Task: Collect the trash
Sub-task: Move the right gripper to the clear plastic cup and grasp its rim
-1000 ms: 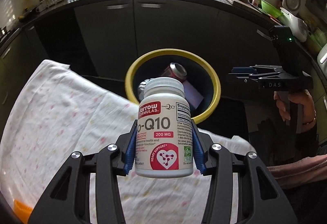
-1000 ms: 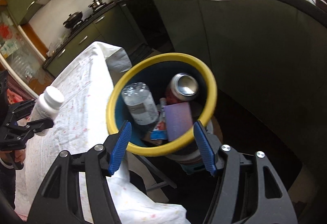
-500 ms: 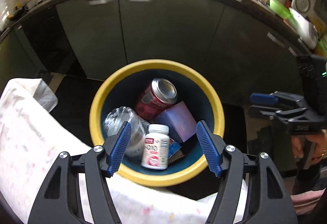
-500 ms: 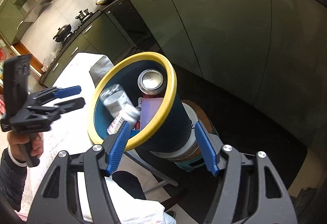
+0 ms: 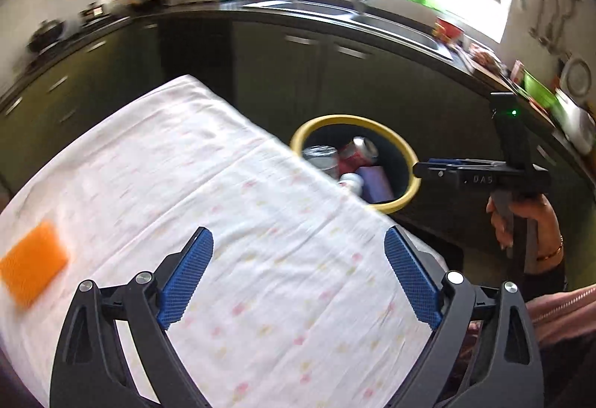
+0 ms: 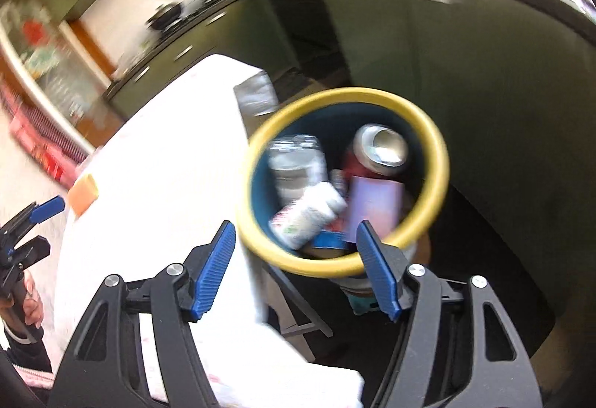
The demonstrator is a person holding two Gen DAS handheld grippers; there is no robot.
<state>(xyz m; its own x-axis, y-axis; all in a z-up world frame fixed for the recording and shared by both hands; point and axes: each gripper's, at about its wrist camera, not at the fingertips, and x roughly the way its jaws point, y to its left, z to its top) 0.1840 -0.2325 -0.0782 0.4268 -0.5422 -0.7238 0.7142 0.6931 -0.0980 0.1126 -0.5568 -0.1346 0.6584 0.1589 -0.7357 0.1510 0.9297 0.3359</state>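
On the table [image 5: 260, 296], under a white cloth with a faint pastel print and fine creases, one piece of trash is left: an orange sponge [image 5: 31, 263], a flat, soft-looking block with rounded corners, blurred in both views. It lies well to the left of the left gripper [image 5: 298, 277], toward the cloth's near-left edge, its long axis seemingly running diagonally across the cloth. That gripper is empty, its jaws opening wide with only bare cloth between the ribbed blue pads [image 5: 184, 277]. Judging by this layout, the left hand is much the nearer one and would need to swing left and turn to take the sponge across its short side. Beyond the table's far right edge stands the bin [image 6: 436, 147], a dark tube with a thick yellow rim, holding a clear plastic bottle [image 6: 294, 162], a red can [image 6: 376, 151], a purple box [image 6: 372, 203] and a white pill bottle [image 6: 305, 218] lying tilted. The right gripper [image 6: 298, 266] hovers near the bin, jaws partly spread and empty, the bin's near rim framed between them.
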